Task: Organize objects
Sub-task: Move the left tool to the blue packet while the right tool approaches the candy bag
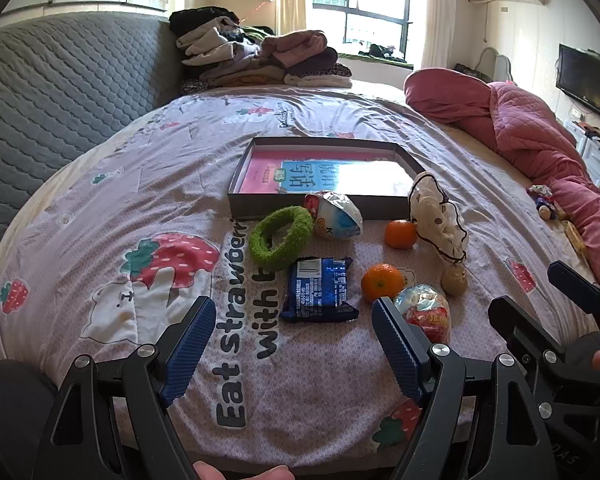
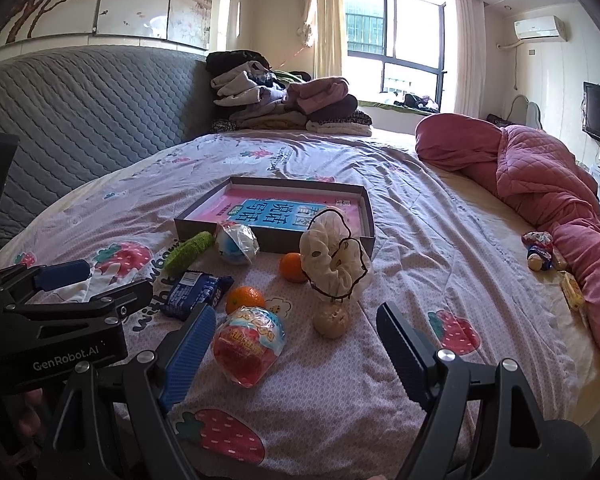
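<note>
Both the left gripper [image 1: 294,354] and right gripper [image 2: 296,354] hang spread and empty above the bed [image 1: 340,380], the light, crinkly, slippery blue snack packet [image 1: 319,290] just ahead of the left jaws, best pinched across its flat middle.

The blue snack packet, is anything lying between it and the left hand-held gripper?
Nothing visible. The left hand-held gripper is open and empty, and only bare bedsheet lies between its fingers and the blue snack packet. The red wrapped egg sits off to the side by one finger, not in the path.
</note>
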`<state>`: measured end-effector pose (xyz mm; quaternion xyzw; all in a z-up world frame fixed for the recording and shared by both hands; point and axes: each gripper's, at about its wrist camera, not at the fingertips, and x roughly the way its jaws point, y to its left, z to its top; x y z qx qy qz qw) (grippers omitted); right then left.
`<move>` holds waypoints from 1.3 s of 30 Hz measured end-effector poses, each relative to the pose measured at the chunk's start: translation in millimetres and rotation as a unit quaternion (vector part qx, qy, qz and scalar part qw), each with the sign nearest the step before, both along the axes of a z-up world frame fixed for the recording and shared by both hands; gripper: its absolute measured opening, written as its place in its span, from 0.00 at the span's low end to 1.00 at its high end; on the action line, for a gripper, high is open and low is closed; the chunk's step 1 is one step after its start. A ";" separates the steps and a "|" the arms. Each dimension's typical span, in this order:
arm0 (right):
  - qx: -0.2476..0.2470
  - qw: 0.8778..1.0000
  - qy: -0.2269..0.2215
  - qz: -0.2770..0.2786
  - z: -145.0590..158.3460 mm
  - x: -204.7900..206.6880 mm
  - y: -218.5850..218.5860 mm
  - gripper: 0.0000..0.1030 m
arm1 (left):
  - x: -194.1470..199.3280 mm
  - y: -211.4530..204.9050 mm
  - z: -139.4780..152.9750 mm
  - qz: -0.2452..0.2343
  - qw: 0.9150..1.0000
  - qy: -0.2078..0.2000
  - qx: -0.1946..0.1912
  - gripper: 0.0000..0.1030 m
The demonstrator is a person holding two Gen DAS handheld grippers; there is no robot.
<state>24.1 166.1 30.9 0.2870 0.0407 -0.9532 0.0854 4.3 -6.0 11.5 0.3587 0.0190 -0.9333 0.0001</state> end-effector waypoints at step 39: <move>0.001 0.995 -0.094 0.032 -43.4 -17.1 -5.4 0.80 | -30.7 -8.5 -45.4 -0.014 0.995 -0.092 0.029 0.79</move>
